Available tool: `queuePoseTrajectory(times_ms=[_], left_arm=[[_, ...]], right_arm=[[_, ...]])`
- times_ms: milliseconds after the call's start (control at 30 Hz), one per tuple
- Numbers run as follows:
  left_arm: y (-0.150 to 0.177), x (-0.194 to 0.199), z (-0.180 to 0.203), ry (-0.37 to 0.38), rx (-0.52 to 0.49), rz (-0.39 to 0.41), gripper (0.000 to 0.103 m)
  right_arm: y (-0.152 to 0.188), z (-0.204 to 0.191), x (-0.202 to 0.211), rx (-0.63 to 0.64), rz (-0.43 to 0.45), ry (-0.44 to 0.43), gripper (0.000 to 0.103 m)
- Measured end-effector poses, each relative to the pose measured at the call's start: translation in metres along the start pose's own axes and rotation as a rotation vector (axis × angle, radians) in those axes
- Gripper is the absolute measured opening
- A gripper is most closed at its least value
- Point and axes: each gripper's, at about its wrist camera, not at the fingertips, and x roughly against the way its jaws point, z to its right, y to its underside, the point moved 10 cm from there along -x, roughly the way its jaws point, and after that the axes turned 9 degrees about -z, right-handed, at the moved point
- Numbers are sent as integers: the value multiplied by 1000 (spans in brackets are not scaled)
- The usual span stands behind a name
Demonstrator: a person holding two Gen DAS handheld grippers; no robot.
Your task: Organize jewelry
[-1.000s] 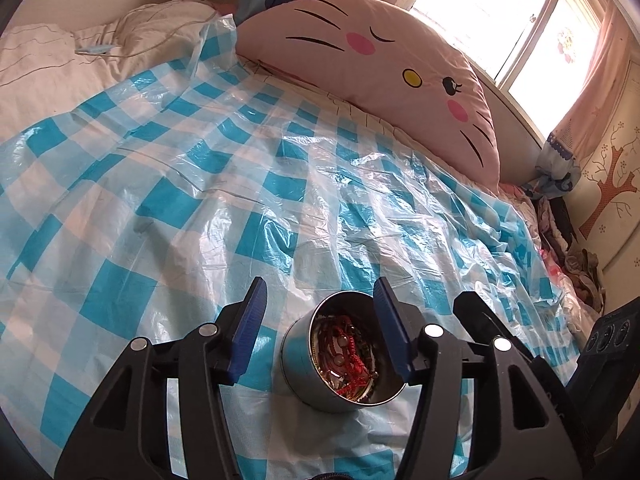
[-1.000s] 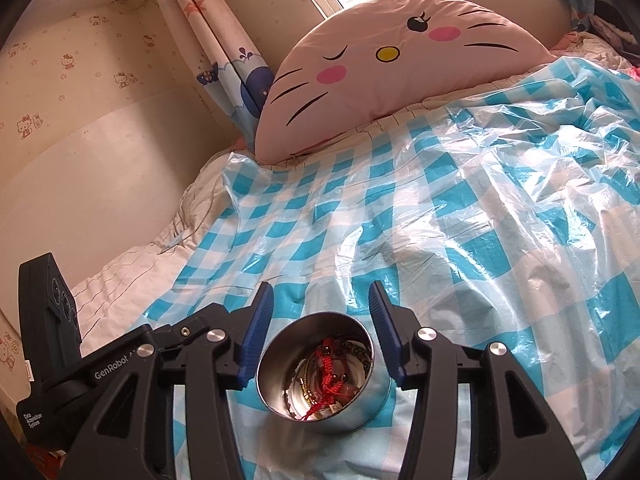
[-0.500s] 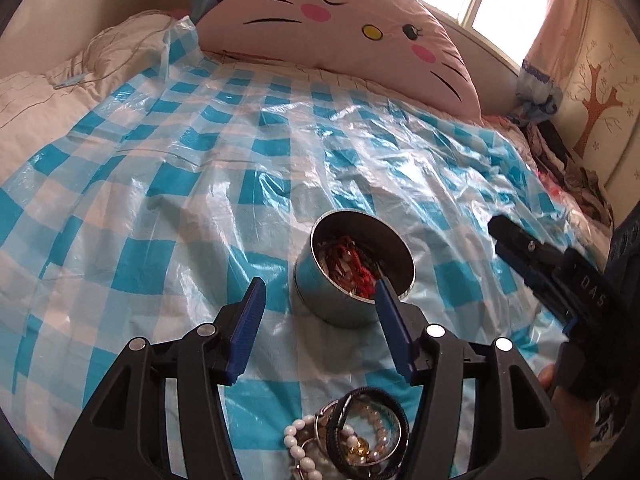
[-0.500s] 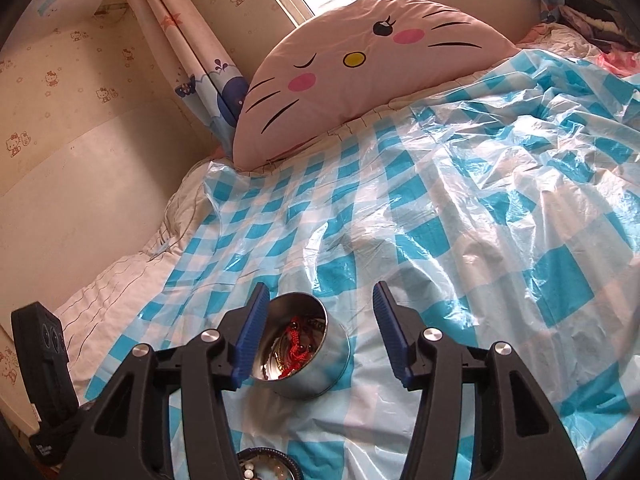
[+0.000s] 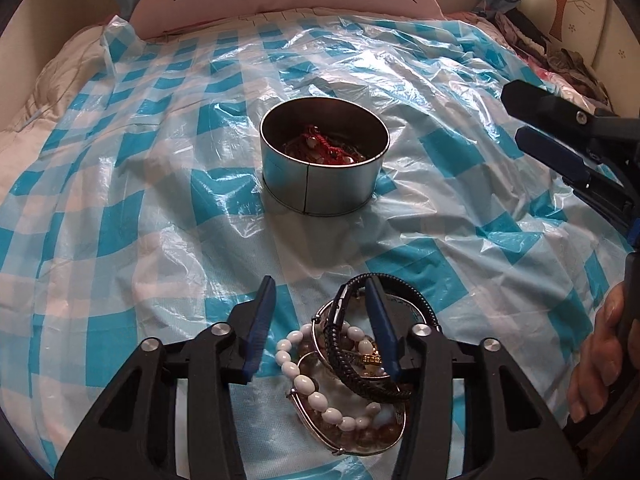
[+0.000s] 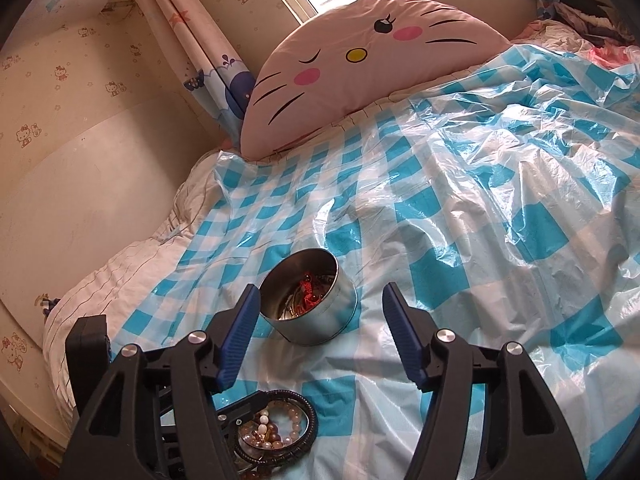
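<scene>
A round metal tin (image 5: 324, 184) with red cord jewelry inside stands on the blue checked plastic sheet (image 5: 120, 220). Nearer the camera, a shiny lid (image 5: 360, 432) carries a white bead bracelet (image 5: 304, 380), a black braided bracelet (image 5: 340, 348) and brown beads. My left gripper (image 5: 320, 320) points down over this pile. Its jaws are closing, the black bracelet stands between them, and the pads do not press on it. My right gripper (image 6: 320, 320) is empty with its jaws opening, just short of the tin (image 6: 308, 300). The pile (image 6: 276, 428) lies at its lower left.
A pink cat-face cushion (image 6: 372, 64) lies at the head of the bed. A curtain (image 6: 192, 40) and wall are to the left, and clothes (image 5: 560, 56) are heaped at the far right edge. A person's hand (image 5: 600, 340) holds the right gripper (image 5: 560, 152).
Both grippers have pulled back from the tin, which stays on the sheet. The left one tipped down over the jewelry pile and narrowed its jaws. The right one's jaws have widened.
</scene>
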Motion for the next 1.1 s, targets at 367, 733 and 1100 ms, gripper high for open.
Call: queuePoseTrajectory(times_ms=[367,733,1100], left_arm=[[-5,0,-17,191,153,-2,8],[-18,-3,-83,139,421,54,8],[-23,-9,-80,119,397,43,8]], right_arm=[[-2,6,-2,-27,0,-9,66],[64,-50,-48,216,-341,-132,66],[116,-55,-70,397,-484,39,72]])
